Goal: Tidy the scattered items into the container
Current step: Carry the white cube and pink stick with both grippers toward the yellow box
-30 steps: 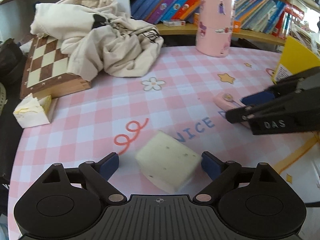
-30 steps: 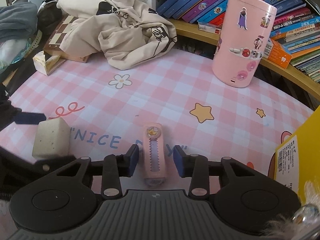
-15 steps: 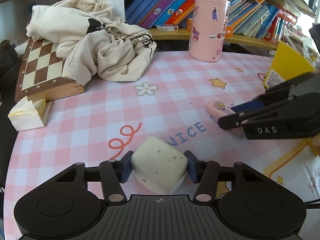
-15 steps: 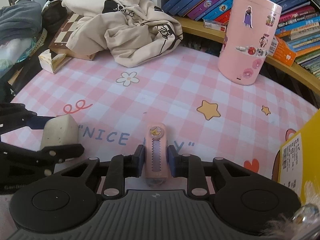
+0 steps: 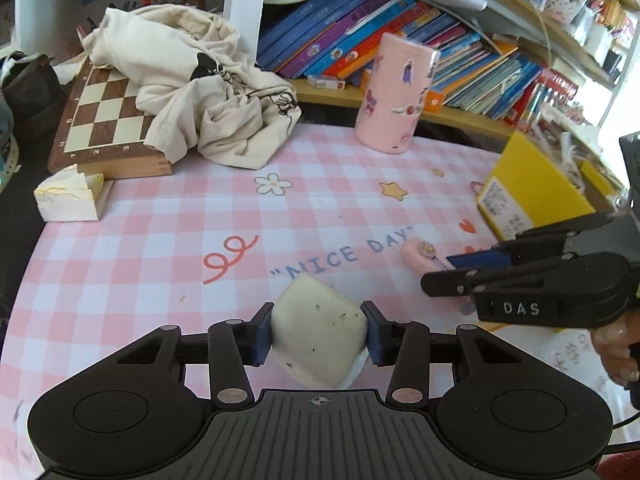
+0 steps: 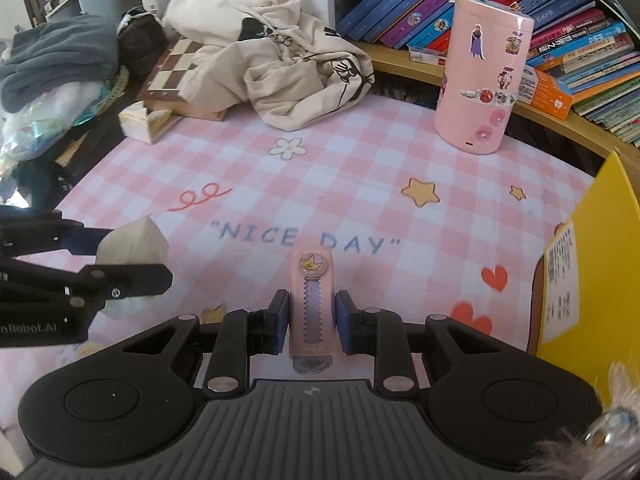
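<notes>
The left claw point(image 5: 319, 332) is seen nearest the left wrist camera, its jaws closing on a cream speckled eraser block point(image 5: 318, 340) that is pressed between the blue pads above the counter point(image 5: 160, 248). The right claw point(image 6: 309, 318) is clamped on a pink cutter point(image 6: 310, 312), gripped by its sides with the crown-sticker end pointing forward. Both are held over the pink checked cloth near the lettering "NICE DAY". To the right, a yellow container point(image 5: 532, 196) is set at the counter's edge. Farther back a pink cylinder point(image 6: 482, 76) with stickers is stood upright, and a cream garment point(image 5: 200, 96) is heaped over a chessboard point(image 5: 104, 120).
</notes>
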The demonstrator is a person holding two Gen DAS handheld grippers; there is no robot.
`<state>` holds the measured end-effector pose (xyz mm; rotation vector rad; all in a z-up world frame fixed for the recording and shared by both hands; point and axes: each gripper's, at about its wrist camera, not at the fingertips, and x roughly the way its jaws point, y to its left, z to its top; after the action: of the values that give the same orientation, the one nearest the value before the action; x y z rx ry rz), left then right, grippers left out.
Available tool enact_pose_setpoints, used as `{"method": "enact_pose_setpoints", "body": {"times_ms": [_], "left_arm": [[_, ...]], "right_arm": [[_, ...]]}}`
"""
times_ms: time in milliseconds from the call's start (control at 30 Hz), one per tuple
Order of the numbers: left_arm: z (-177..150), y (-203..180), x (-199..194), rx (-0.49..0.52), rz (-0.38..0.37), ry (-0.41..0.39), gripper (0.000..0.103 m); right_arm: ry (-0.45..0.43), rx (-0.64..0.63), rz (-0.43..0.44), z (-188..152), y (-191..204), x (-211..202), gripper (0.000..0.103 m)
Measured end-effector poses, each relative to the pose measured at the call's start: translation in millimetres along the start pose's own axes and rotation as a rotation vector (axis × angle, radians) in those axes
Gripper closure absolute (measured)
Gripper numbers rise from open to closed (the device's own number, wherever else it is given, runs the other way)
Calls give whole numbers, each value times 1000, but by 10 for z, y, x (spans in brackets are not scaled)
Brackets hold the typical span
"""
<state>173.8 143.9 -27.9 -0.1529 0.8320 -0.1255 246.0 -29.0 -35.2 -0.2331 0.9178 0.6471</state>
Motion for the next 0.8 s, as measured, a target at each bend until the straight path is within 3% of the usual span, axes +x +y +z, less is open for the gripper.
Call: {"method": "enact_pose_setpoints", "body": {"times_ms": [267,500,800], "left_arm": [[-199,-115,-387,-11,-33,-22,61],[-413,-211,-699,-27,-84,-36,62],[-664,-304,-924,-26,-143,-42,62]], "right_arm": [[5,15,5,-320,120,-347,80],[3,108,10,-678,214,-701,80],[3,126,-40,-1021,395,-972,80]]}}
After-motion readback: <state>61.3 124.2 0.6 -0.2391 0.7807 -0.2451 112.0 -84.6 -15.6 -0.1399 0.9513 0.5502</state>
